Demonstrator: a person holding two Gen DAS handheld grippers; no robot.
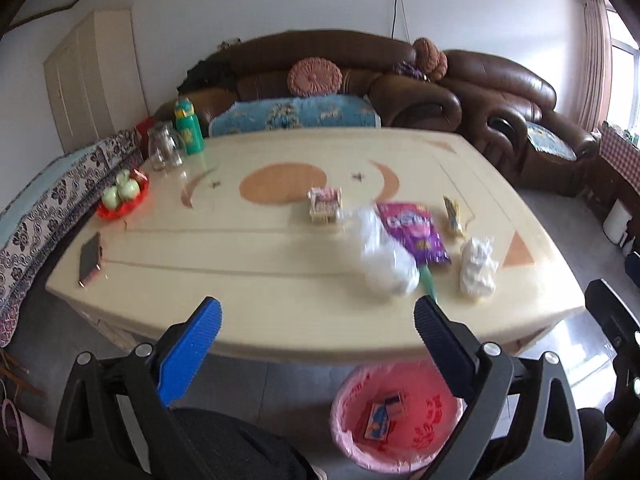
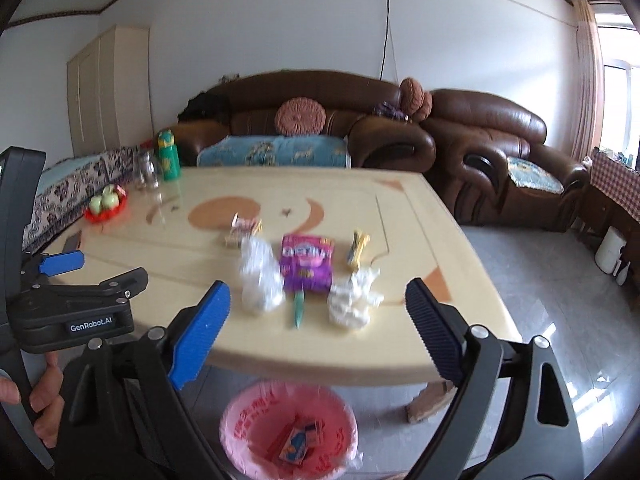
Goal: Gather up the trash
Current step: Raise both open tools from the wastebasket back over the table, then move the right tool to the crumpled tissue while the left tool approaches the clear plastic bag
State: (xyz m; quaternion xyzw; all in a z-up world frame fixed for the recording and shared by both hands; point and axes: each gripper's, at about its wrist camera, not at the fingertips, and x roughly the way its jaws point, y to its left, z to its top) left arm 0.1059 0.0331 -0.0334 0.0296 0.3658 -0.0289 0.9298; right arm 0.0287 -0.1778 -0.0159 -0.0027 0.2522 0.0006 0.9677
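Trash lies on the beige table (image 1: 240, 280): a clear plastic bag (image 1: 384, 256), a purple snack packet (image 1: 412, 232), a crumpled white tissue (image 1: 478, 266), a yellow wrapper (image 1: 454, 216), a small box (image 1: 324, 206) and a green stick (image 1: 427, 282). The same items show in the right wrist view: bag (image 2: 260, 280), packet (image 2: 307, 262), tissue (image 2: 354, 298). A bin with a pink liner (image 1: 396, 416) (image 2: 288, 428) stands on the floor below the table edge, with small cartons inside. My left gripper (image 1: 318, 320) and right gripper (image 2: 318, 300) both hang open and empty above the near edge.
A phone (image 1: 90, 258), a red plate of green fruit (image 1: 122, 196), a glass jar (image 1: 164, 148) and a green bottle (image 1: 188, 126) sit on the table's left side. Brown sofas (image 1: 400, 80) stand behind. A hand (image 2: 44, 400) holds the left gripper's handle.
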